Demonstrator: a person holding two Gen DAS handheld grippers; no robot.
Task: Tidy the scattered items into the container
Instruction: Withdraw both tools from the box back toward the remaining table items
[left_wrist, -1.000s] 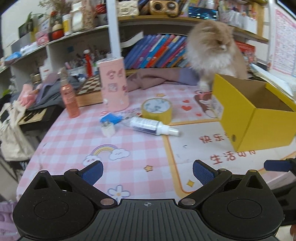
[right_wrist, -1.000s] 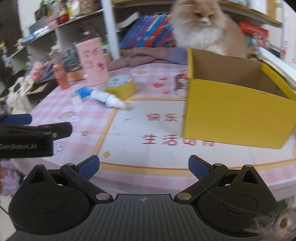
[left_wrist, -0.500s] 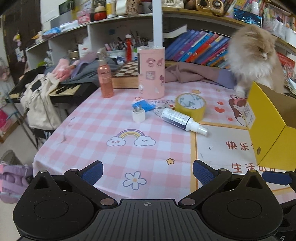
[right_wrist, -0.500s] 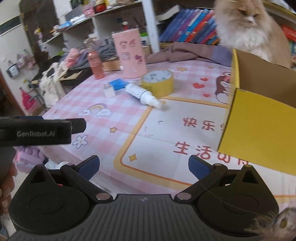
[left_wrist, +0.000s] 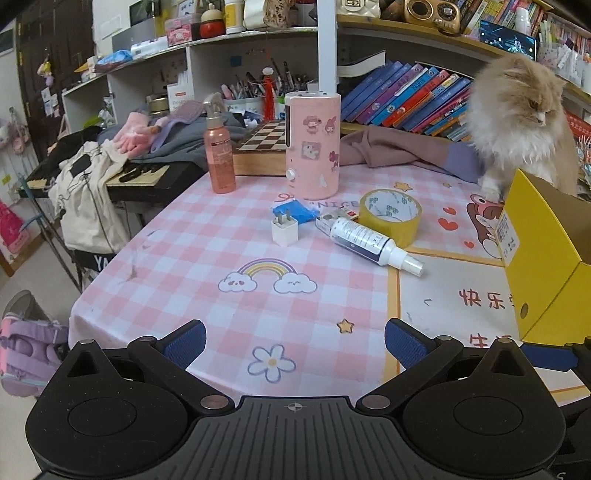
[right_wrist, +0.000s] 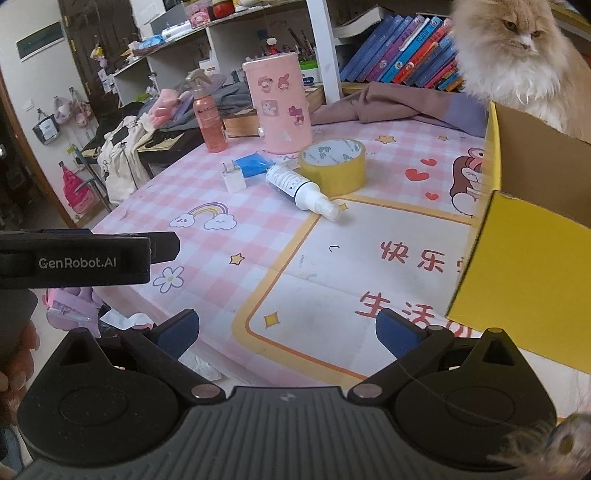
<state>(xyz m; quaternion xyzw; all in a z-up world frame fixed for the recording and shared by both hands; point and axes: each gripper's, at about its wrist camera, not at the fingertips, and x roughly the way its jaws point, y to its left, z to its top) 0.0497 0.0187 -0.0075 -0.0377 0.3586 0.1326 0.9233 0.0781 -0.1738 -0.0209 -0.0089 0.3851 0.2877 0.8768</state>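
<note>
On the pink checked tablecloth lie a white spray bottle (left_wrist: 373, 245) on its side, a yellow tape roll (left_wrist: 390, 216), a white charger plug (left_wrist: 284, 230) and a blue packet (left_wrist: 293, 213); they also show in the right wrist view: bottle (right_wrist: 301, 192), tape (right_wrist: 332, 166), plug (right_wrist: 233, 178), packet (right_wrist: 253, 165). An open yellow box (left_wrist: 546, 258) stands at the right, also in the right wrist view (right_wrist: 532, 266). My left gripper (left_wrist: 295, 341) and right gripper (right_wrist: 286, 330) are open and empty at the table's near edge, well short of the items.
A fluffy cat (left_wrist: 517, 122) sits behind the box. A pink cylinder (left_wrist: 312, 146) and a pink spray bottle (left_wrist: 218, 147) stand behind the items, with a chessboard (left_wrist: 264, 142), cloth and bookshelves beyond. The left gripper's side (right_wrist: 85, 258) shows in the right wrist view.
Both grippers have drawn back and turned left, so the scattered items now sit nearer the middle of each view. Both stay open. The items have not moved.
</note>
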